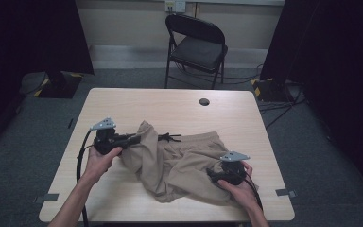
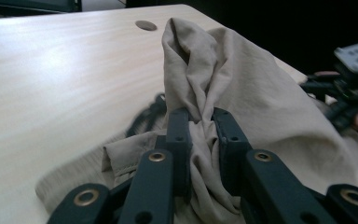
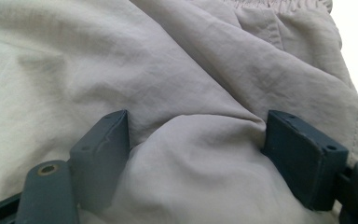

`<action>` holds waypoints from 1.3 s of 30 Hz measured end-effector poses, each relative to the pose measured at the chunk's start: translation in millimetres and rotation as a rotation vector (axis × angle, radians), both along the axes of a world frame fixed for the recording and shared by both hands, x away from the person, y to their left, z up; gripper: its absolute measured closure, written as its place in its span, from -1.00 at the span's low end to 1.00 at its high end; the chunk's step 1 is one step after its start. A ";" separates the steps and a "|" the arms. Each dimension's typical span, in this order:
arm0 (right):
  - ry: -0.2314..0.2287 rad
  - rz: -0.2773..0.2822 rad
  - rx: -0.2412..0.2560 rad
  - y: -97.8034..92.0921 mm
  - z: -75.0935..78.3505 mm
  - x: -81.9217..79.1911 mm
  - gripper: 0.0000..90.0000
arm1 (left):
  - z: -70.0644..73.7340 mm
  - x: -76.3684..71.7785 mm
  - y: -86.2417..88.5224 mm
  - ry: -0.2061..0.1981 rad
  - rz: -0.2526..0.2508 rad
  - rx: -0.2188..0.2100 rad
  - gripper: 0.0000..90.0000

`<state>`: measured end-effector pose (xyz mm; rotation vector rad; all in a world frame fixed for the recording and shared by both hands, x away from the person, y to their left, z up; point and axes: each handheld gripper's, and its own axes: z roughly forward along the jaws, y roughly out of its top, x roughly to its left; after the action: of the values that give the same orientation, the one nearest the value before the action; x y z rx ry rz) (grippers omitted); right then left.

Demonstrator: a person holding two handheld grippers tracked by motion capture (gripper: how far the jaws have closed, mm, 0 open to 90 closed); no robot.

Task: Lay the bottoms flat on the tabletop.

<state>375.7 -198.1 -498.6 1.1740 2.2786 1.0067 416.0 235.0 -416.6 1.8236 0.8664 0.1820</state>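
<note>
Tan shorts (image 1: pixel 179 161) lie crumpled mid-surface (image 1: pixel 123 101), toward the near edge. Left gripper (image 2: pixel 199 122): jaws clamped on a bunched fold at the shorts' left end, fabric pinched up into a peak between them. Right gripper (image 3: pixel 196 128): jaws wide apart, a hump of cloth bulging between them, not pinched. High view: right gripper's jaw tips are buried in folds, can't be made out. Black drawstring (image 1: pixel 169 137) partly tucked under cloth. Elastic waistband (image 3: pixel 279 4) cut off at the top of the right gripper view. Folding chair (image 1: pixel 196 45) behind the surface.
</note>
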 end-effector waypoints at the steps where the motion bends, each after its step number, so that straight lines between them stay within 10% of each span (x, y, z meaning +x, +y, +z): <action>1: 0.000 0.000 0.000 0.0 0.0 0.0 -0.51 | -1.5 -6.4 2.4 -0.003 -0.005 -0.003 0.74; 11: 0.000 0.000 0.000 0.1 0.0 0.0 -0.50 | -40.6 -57.3 25.0 0.074 -0.055 0.055 0.74; 21: 0.000 -0.002 0.000 0.2 0.0 -0.1 -0.50 | -79.8 -67.3 26.7 0.144 -0.049 0.158 0.74; 31: 0.021 -0.021 0.001 1.6 3.8 0.8 -0.56 | -57.8 -64.2 40.1 0.111 -0.026 0.074 0.33; 39: -0.034 -0.005 0.079 4.3 42.6 14.4 -0.65 | -20.8 -43.2 42.0 0.033 0.020 -0.003 0.15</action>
<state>390.0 -193.8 -456.0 1.1848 2.2270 1.1158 372.9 276.9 -437.4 1.8198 0.9081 0.1638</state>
